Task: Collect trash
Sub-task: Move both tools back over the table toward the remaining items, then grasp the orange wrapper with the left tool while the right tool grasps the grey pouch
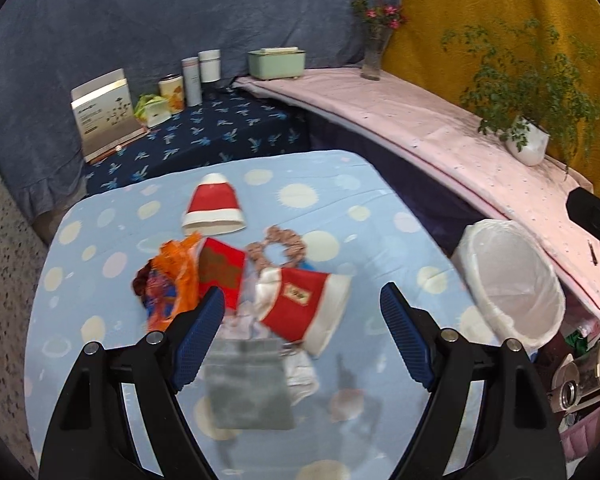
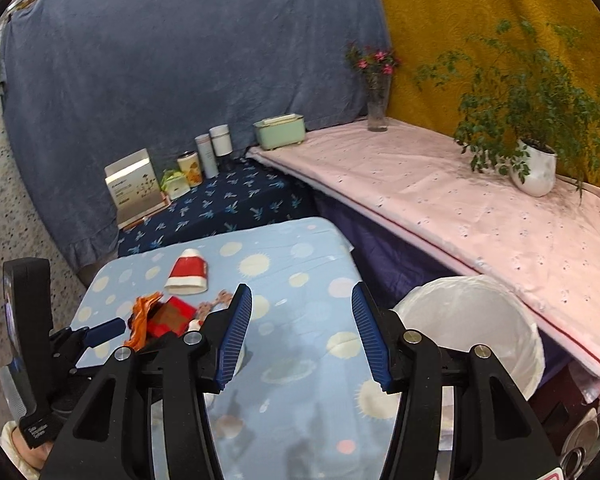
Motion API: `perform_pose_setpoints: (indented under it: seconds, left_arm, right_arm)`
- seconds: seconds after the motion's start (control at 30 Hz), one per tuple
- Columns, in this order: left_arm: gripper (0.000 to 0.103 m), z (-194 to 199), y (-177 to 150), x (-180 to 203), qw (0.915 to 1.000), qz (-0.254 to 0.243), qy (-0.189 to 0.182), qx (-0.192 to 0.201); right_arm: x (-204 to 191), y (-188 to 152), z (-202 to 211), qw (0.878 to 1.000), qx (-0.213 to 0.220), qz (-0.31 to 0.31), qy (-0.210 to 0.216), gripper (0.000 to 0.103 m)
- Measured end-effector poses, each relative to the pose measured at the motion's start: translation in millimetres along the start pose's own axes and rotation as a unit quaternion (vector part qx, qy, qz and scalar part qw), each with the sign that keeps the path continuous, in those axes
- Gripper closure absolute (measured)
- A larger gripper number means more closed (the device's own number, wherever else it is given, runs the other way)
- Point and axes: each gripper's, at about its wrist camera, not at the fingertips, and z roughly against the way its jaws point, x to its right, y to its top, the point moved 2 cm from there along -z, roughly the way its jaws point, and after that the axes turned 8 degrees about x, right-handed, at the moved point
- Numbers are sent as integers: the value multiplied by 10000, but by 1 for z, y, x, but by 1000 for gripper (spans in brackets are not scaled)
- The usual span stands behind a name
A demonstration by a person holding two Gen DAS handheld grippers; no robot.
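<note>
1. Tabletop (image 1: 112, 216) under spotted blue cloth; litter still heaped at its centre.
2. Lined bin (image 1: 512, 280) at its right edge; looks empty, so collection barely begun.
3. Left claw (image 1: 302, 332) spread, pinching nothing; nearest paper cup (image 1: 300, 304) lies on its side just beyond the tips.
4. Right claw (image 2: 302, 334) spread, empty; over bare cloth, heap off to its left.

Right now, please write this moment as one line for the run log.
left gripper: open, empty, over red-and-white paper cup | right gripper: open, empty | white-lined round bin: beside table, looks empty
</note>
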Motion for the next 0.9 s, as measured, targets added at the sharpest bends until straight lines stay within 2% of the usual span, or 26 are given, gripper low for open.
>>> perform_pose_setpoints:
  seconds: [0.33, 0.6, 0.77, 0.83, 0.9]
  left_arm:
    - [27, -16, -26, -59, 9983, 176, 462, -301]
    - [28, -31, -40, -92, 9966, 423, 463, -539]
    - [45, -41, -47, -102, 9955, 538, 269, -730]
    - [47, -42, -49, -105, 9953, 550, 246, -756]
    - [54, -43, -51, -107, 9951, 570, 202, -778]
  right_arm:
    - [-51, -39, -26, 9975, -565, 210, 370, 52]
    - [-93, -82, -50, 9906, -1108, 407, 696, 52]
    - [-113, -108, -64, 9851, -1414, 516, 835, 52]
    - [-120, -116, -70, 9831, -1507, 559, 881, 52]
    - [-125, -122, -75, 9817, -1576, 588, 893, 52]
